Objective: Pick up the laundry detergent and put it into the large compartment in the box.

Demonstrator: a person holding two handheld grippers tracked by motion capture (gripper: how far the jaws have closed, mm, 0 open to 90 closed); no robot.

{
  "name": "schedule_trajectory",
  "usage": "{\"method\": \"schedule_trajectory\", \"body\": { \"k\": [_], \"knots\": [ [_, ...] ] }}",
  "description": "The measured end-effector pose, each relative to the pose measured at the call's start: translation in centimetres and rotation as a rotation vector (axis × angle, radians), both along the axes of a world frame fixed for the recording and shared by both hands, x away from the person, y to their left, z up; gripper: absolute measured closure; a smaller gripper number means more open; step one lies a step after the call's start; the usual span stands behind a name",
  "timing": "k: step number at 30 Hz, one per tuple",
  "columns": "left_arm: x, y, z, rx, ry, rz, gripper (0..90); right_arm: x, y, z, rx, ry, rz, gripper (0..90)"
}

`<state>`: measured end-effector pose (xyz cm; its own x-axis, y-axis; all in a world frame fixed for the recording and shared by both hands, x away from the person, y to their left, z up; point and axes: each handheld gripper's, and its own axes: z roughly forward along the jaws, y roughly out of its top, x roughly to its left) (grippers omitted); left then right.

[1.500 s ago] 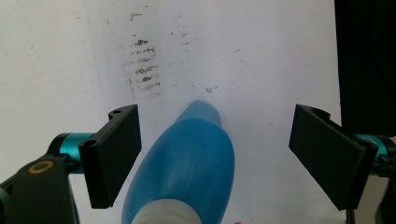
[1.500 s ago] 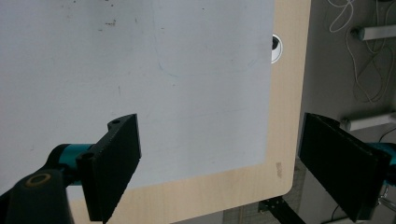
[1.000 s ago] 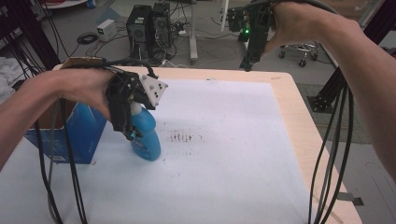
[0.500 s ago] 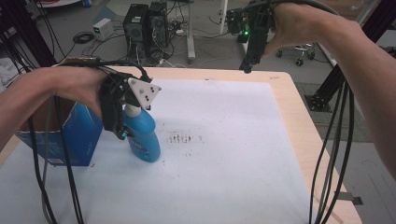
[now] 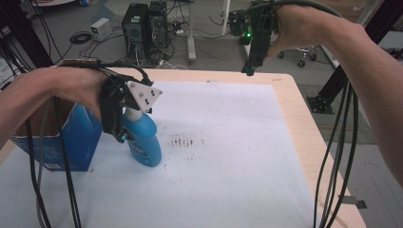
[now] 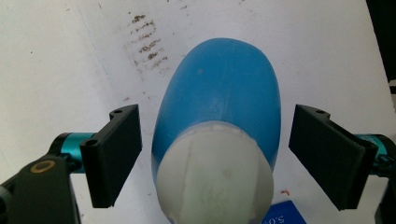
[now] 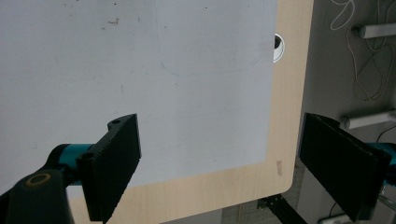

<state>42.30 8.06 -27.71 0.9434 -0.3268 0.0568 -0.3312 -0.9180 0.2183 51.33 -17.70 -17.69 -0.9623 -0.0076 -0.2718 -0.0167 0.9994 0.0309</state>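
A blue plastic bottle (image 5: 144, 140) with a white cap (image 6: 215, 175) stands upright on the white sheet (image 5: 228, 166), left of the middle. My left gripper (image 5: 119, 130) hangs over its top, jaws open. In the left gripper view the bottle (image 6: 224, 88) sits between the two black pads (image 6: 116, 154) with a gap on each side, so neither touches it. My right gripper (image 5: 249, 66) is held high over the table's far edge. Its jaws (image 7: 219, 130) are open with nothing between them.
An open blue cardboard box (image 5: 78, 137) stands just left of the bottle, close to my left hand. Brown smudges (image 5: 187, 141) mark the sheet right of the bottle. The wooden table edge (image 7: 224, 186) borders the sheet, with a cable hole (image 7: 278, 48). Cables hang from both grippers.
My left gripper has shifted a little to the left around the bottle's top. The bottle stays on the sheet. The right gripper has not moved.
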Motion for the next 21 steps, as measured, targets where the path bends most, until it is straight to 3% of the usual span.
{"method": "schedule_trajectory", "body": {
  "k": [21],
  "knots": [
    [-0.01, 0.11, 0.01, 0.011, -0.008, -0.028, 24.5, 0.10, -0.08, -0.25, -0.009, 0.006, -0.007, 12.3]
  ]
}}
